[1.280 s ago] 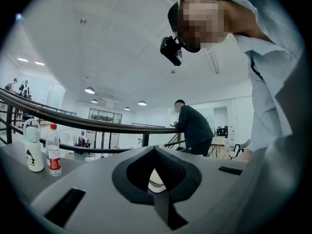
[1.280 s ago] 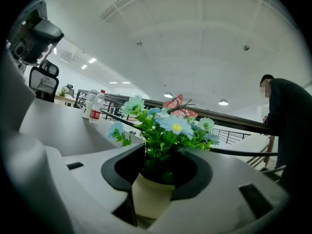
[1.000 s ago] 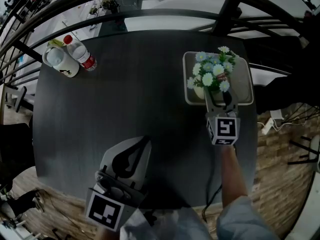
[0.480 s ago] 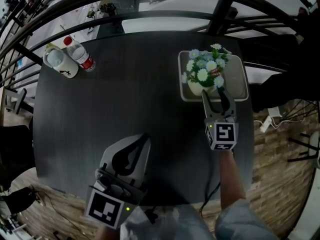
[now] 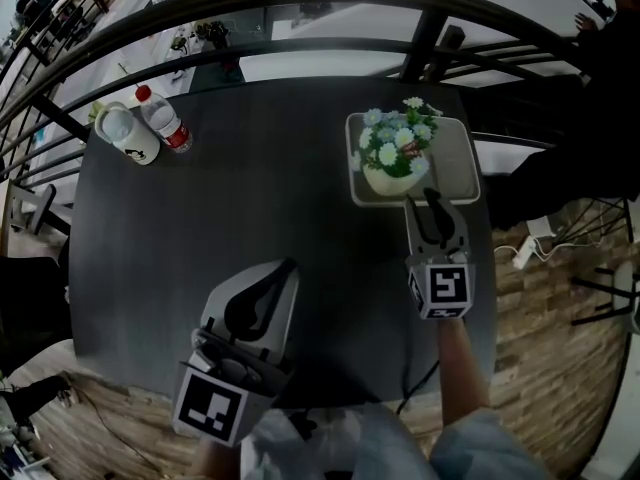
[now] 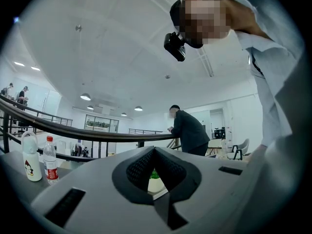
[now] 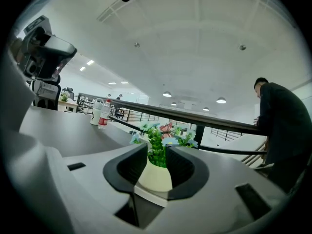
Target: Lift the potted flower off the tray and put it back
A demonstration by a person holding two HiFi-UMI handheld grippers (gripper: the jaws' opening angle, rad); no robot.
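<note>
The potted flower (image 5: 392,158), a cream pot with pale blue and white blooms, stands on the light tray (image 5: 458,173) at the table's back right. My right gripper (image 5: 432,200) is just short of the tray's near edge and does not touch the pot. Its jaws have just been closing, nothing is between them, and a gap remains. In the right gripper view the pot (image 7: 155,177) shows beyond the right gripper (image 7: 157,151). My left gripper (image 5: 286,270) hovers at the front left with its tips together. A sliver of pot (image 6: 155,184) shows past the left gripper (image 6: 155,149).
A white bottle (image 5: 125,133) and a red-capped water bottle (image 5: 166,124) stand at the dark table's (image 5: 250,198) back left corner. A dark railing (image 5: 300,48) curves behind the table. A person in a dark coat (image 7: 282,126) stands beyond it.
My right gripper has drawn back from beside the pot to outside the tray's near edge, and its jaws stand narrower. The pot stays on the tray. The left gripper has hardly shifted.
</note>
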